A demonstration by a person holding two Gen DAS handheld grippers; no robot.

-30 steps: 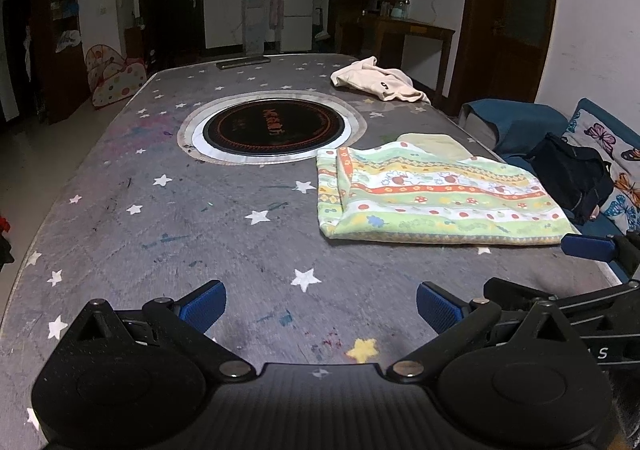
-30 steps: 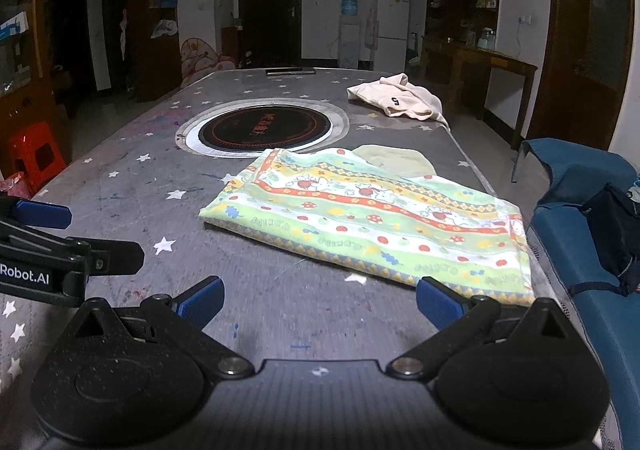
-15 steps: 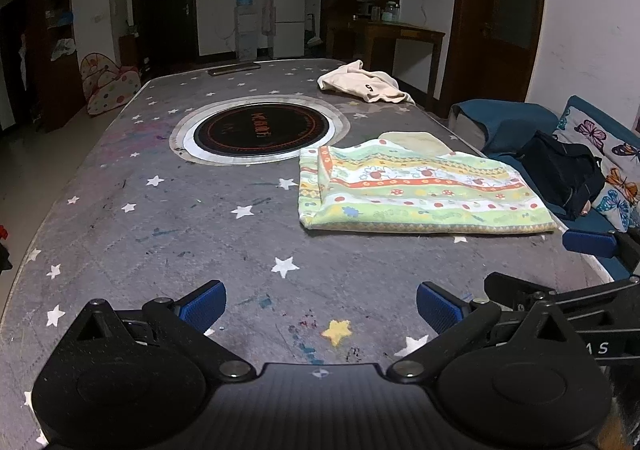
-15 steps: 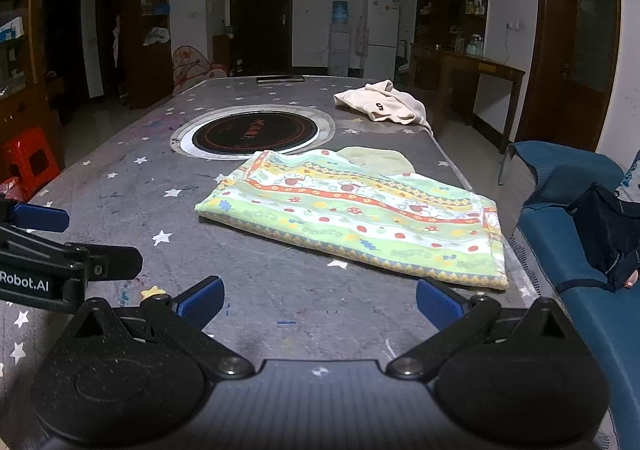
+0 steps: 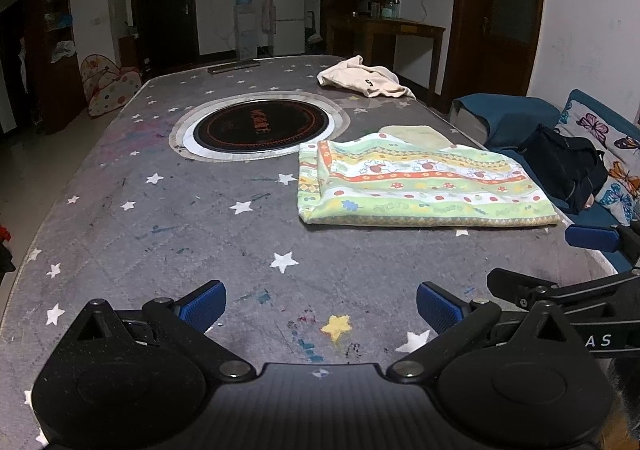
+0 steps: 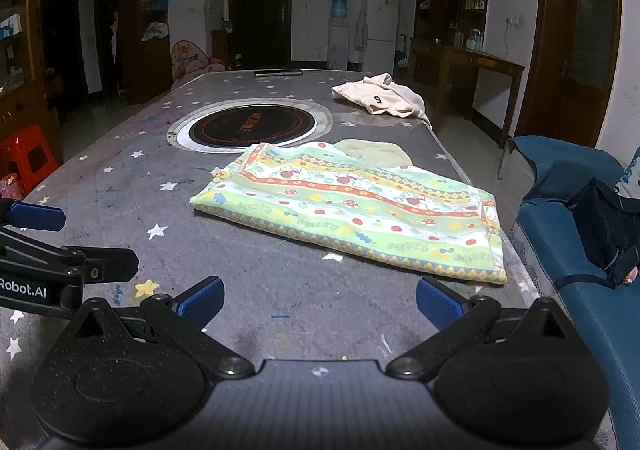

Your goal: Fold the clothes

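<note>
1. Both grippers, left (image 5: 321, 300) and right (image 6: 320, 300), had fingers spread apart, holding nothing.
2. Folded patterned cloth (image 6: 352, 210) lay on the table (image 5: 160, 234), ahead of me, long axis running left-right; right gripper nearer.

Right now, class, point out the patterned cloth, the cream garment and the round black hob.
patterned cloth (image 6: 352, 210), right wrist view, middle of its top layer.
cream garment (image 5: 366, 80), left wrist view, centre of the heap.
round black hob (image 5: 264, 126), left wrist view, centre of the glass.
</note>
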